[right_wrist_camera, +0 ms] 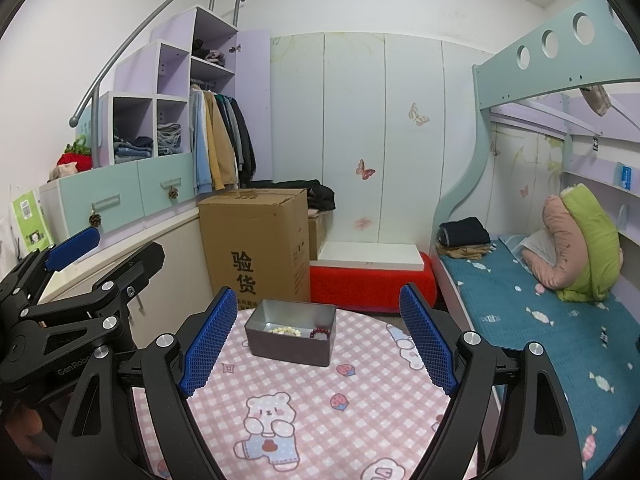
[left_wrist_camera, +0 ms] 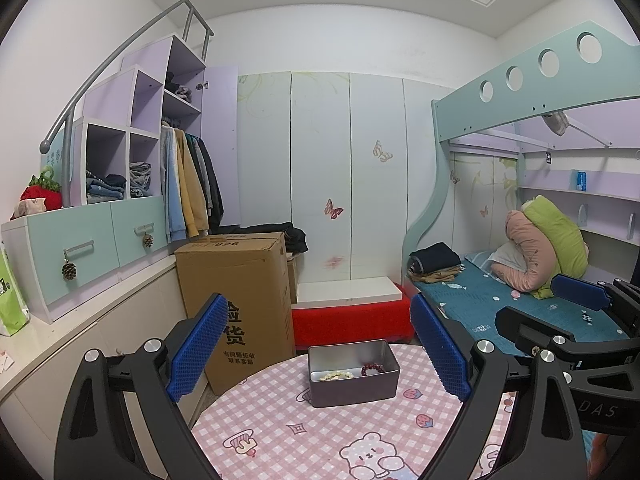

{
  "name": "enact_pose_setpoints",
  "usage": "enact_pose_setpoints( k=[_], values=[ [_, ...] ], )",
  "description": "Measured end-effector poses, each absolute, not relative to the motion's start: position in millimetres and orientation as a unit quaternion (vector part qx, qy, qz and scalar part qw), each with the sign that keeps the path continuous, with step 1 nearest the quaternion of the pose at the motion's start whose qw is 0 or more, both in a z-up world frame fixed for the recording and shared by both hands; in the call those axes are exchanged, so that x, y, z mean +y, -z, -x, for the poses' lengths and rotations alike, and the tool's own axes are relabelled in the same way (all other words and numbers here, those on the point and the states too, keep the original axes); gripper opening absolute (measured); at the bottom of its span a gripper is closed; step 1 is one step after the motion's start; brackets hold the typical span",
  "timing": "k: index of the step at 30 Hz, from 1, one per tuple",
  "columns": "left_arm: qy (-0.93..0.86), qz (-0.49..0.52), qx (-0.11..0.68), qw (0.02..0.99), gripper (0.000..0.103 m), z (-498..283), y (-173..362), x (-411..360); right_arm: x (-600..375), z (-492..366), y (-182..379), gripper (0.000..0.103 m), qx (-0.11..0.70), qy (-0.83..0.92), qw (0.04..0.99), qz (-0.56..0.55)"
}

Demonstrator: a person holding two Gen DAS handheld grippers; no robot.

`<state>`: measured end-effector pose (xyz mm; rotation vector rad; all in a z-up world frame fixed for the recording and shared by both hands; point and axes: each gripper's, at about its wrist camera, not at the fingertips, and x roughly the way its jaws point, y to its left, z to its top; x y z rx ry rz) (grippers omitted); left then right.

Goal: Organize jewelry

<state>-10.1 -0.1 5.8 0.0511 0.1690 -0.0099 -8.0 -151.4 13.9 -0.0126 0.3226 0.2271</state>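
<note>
The cardboard box (right_wrist_camera: pixel 256 248) reads "验货"; the left claw (left_wrist_camera: pixel 318 346) body reads "GenRobo". Both claws hover above the counter (right_wrist_camera: pixel 320 400) with jaws wide, holding nothing; the right claw (right_wrist_camera: pixel 318 338) is alongside. The metal tin (right_wrist_camera: pixel 291 334), at the counter's far side, contains a white bead bracelet (right_wrist_camera: pixel 285 331) and a red bead bracelet (right_wrist_camera: pixel 320 333).

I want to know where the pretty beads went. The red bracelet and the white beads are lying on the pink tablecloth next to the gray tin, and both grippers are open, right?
Not quite. The red bracelet and the white beads lie inside the gray tin, not beside it on the pink tablecloth. The left wrist view shows it. Both the left gripper and right gripper are open.
</note>
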Motion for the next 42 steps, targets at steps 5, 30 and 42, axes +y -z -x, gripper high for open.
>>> enact_pose_setpoints(
  k=[5, 30, 42],
  values=[
    [0.005, -0.025, 0.085, 0.996, 0.089, 10.1, -6.1, -0.2, -150.5, 6.3, -13.8, 0.081, 0.161, -0.113, 0.98, 0.006],
    [0.003, -0.028, 0.085, 0.996, 0.089, 8.3, -3.0, 2.0, -151.4, 5.1, -13.0, 0.081, 0.162, -0.112, 0.98, 0.006],
    [0.004, -0.028, 0.085, 0.996, 0.09, 8.1, -3.2, 1.9, -151.2, 4.6, -14.7, 0.081, 0.163, -0.112, 0.98, 0.006]
  ],
)
